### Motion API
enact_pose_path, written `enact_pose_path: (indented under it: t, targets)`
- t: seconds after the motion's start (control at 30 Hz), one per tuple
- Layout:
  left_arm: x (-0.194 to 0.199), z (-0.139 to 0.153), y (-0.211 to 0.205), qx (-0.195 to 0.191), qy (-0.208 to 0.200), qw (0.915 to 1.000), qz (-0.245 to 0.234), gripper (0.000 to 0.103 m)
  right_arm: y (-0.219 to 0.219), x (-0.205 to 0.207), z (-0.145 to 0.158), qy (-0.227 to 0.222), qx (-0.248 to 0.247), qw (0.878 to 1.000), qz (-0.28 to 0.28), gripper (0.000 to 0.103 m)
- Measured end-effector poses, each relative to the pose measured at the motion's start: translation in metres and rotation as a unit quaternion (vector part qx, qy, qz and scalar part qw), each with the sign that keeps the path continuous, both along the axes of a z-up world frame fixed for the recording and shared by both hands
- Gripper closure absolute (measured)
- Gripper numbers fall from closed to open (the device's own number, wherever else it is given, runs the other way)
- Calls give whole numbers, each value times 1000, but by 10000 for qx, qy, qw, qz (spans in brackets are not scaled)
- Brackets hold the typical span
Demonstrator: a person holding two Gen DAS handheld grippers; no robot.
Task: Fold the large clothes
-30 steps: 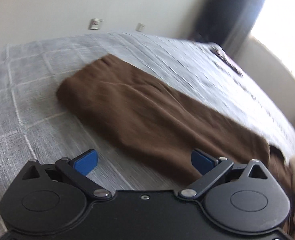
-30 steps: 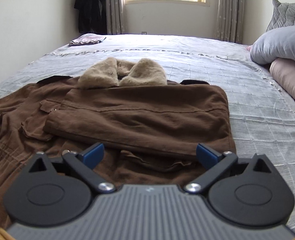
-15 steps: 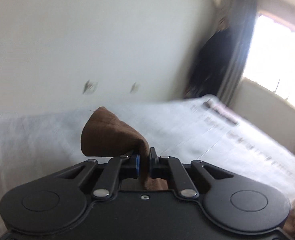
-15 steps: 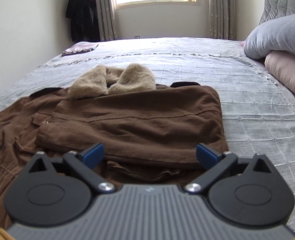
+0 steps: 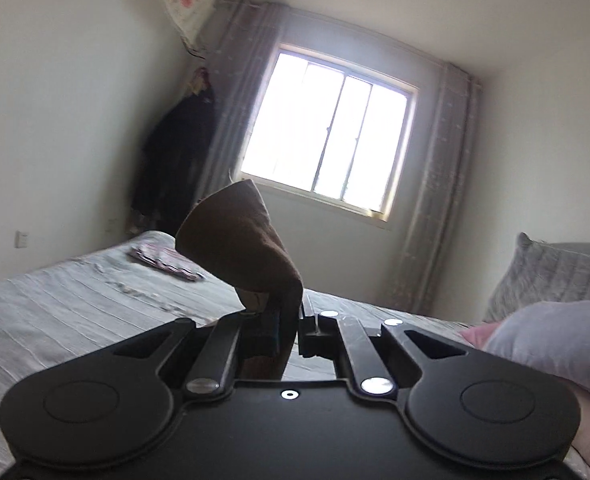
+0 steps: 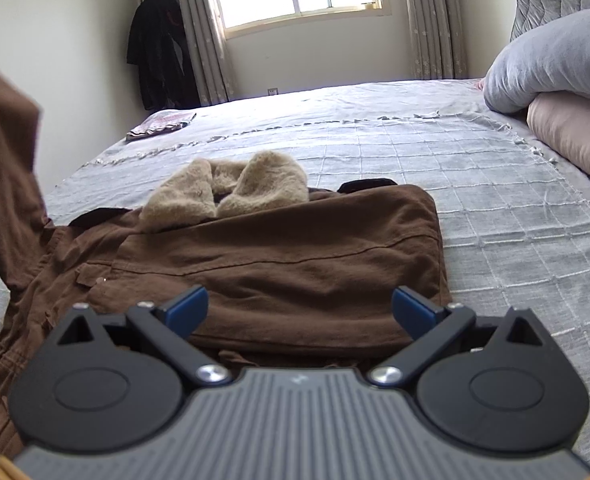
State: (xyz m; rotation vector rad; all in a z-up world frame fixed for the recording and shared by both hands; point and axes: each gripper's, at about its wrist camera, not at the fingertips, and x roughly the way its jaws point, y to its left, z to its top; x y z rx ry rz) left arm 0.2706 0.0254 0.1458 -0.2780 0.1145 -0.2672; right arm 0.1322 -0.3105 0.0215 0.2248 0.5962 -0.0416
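A brown coat (image 6: 295, 264) with a beige fur collar (image 6: 231, 188) lies on the bed, its right side folded over the body. My left gripper (image 5: 289, 330) is shut on the end of the coat's left sleeve (image 5: 239, 244), which stands up above the jaws. In the right wrist view that sleeve (image 6: 7, 168) hangs lifted at the far left, still joined to the coat at the shoulder. My right gripper (image 6: 299, 308) is open just above the coat's near folded edge, with nothing between its fingers.
The grey checked bedspread (image 6: 475, 208) covers the bed. Grey and pink pillows (image 6: 555, 80) are stacked at the right. A small folded cloth (image 6: 161, 122) lies at the far left corner. A dark garment (image 6: 159, 44) hangs by the window curtain.
My left gripper closed on the sleeve end and lifted it off the bed, swinging round toward the window. My right gripper stayed open and crept slightly closer over the coat.
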Motion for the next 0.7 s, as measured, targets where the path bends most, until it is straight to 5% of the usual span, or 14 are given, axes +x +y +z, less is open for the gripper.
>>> enact_pose_path:
  t: [0.2,0.27,0.33,0.4,0.43,0.57,0.7]
  targets:
    - [-4,-65,-96,242,754,9889,-1255,94,-9,0,-2,-1,190,9998,-82,3]
    - [-3,-103,-128,667,1426,9688,-1917,90,-11,0,-3,28,259,9996,-95,3]
    - [-10,-141,-162,1240,2135,9355,-2526,76,-11,1,-5,56,316,9994,-85,3]
    - [-34,-165,-178,1586,2349,9144,-2891,71,-12,2,-7,75,357,9993,-69,3]
    - [-45,-167,-175,1651,2224,9119,-3029,70,-12,2,-7,84,376,9992,-67,3]
    - [-65,-145,-153,1542,1766,9182,-3192,38,-12,5,-9,107,513,9986,-29,3]
    - [-47,-121,-112,1498,1595,9340,-2826,37,-8,10,-11,174,735,9971,98,3]
